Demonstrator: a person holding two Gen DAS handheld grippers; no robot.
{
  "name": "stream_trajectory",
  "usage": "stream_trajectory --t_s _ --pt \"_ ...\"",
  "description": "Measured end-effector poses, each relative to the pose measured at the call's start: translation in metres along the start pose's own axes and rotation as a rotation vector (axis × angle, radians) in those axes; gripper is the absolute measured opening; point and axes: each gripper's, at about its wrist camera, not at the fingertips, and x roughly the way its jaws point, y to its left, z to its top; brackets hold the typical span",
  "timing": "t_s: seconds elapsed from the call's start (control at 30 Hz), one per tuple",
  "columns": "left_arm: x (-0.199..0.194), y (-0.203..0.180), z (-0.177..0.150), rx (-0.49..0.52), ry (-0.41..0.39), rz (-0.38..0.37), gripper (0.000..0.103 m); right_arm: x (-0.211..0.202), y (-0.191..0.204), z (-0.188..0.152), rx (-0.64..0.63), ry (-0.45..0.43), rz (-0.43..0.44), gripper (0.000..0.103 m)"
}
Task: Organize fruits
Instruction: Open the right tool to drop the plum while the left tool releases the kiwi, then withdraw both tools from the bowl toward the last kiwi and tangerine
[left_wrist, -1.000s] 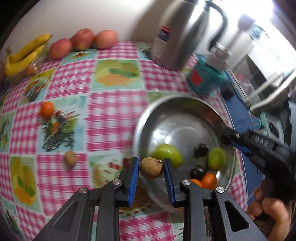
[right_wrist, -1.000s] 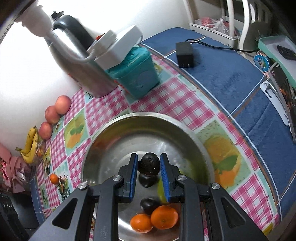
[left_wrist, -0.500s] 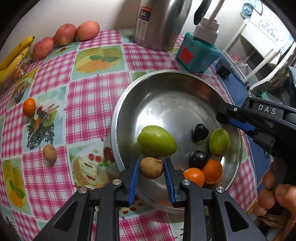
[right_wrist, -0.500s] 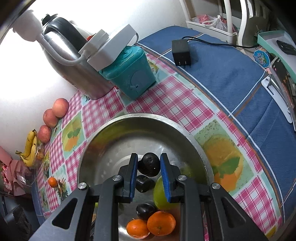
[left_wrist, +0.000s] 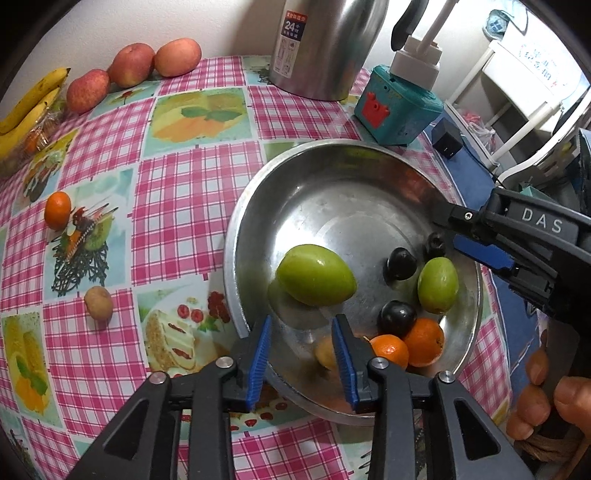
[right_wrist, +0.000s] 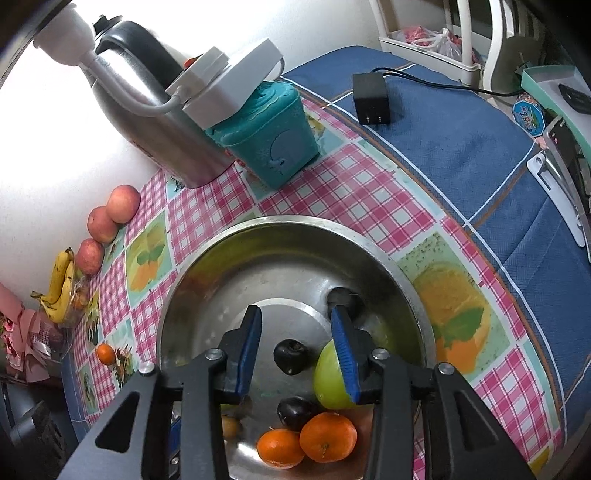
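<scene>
A: We are holding the left gripper (left_wrist: 301, 338) over the six o'clock rim of the steel bowl (left_wrist: 255, 206), and its jaws are opening, standing apart with nothing pressed between the pads. A small brown fruit (left_wrist: 325, 354), blurred, is lying in the bowl just behind the right-hand pad.

B: We are keeping the right gripper (right_wrist: 295, 332) above the same bowl (right_wrist: 258, 236) from its three o'clock side, and its jaws are opening too. Nothing is clamped there; a dark plum (right_wrist: 291, 356) is sitting on the bowl floor below the gap, and another dark fruit (right_wrist: 341, 297) is lying just past the right fingertip, blurred.

A: In the left wrist view we are seeing a large green fruit (left_wrist: 316, 275) near the bowl's centre, a smaller green one (left_wrist: 437, 284) at three o'clock, and two oranges (left_wrist: 406, 345) touching each other at five o'clock.

B: Out on the counter (left_wrist: 177, 206) we are seeing a small orange (left_wrist: 57, 210) at nine o'clock of the bowl, a brown fruit (left_wrist: 98, 302) near eight o'clock, and three apples (left_wrist: 133, 70) with bananas (left_wrist: 33, 99) along the wall at ten o'clock.

A: A steel thermos (left_wrist: 325, 48) and a teal box (left_wrist: 397, 105) are standing at twelve o'clock, beyond the bowl.
</scene>
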Motion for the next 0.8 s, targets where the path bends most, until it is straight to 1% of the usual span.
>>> stream_trajectory --t_s 0.1,0.17,0.2,0.27,0.3,0.33,0.47,0.53,0.63,0.73,0.8 --pt "-0.005 0.001 0.001 -0.001 -0.005 -0.012 0.046 -0.001 0.004 0.000 -0.022 0.006 -0.017 0.045" --pt "-0.009 0.003 0.001 -0.004 -0.013 -0.013 0.055 -0.002 0.007 -0.001 -0.033 0.011 -0.022 0.047" --pt "-0.012 0.004 0.002 -0.007 -0.016 -0.002 0.062 -0.002 0.008 -0.001 -0.040 0.013 -0.025 0.047" --pt "-0.016 0.009 0.003 -0.021 -0.026 0.006 0.064 -0.004 0.012 -0.001 -0.058 0.017 -0.039 0.057" --pt "-0.017 0.013 0.003 -0.030 -0.027 0.008 0.068 -0.004 0.013 -0.001 -0.066 0.015 -0.045 0.058" --pt "-0.018 0.017 0.004 -0.044 -0.029 0.016 0.074 -0.005 0.015 -0.001 -0.076 0.014 -0.056 0.059" --pt "-0.021 0.032 0.005 -0.073 -0.033 0.078 0.083 -0.009 0.021 -0.003 -0.108 0.012 -0.081 0.060" --pt "-0.023 0.040 0.006 -0.089 -0.038 0.109 0.090 -0.010 0.025 -0.004 -0.127 0.011 -0.093 0.062" --pt "-0.026 0.052 0.007 -0.122 -0.041 0.124 0.097 -0.012 0.028 -0.005 -0.148 0.010 -0.105 0.063" --pt "-0.031 0.064 0.009 -0.153 -0.050 0.146 0.103 -0.013 0.032 -0.007 -0.169 0.013 -0.113 0.063" --pt "-0.033 0.071 0.012 -0.172 -0.058 0.172 0.103 -0.012 0.036 -0.010 -0.185 0.016 -0.119 0.065"
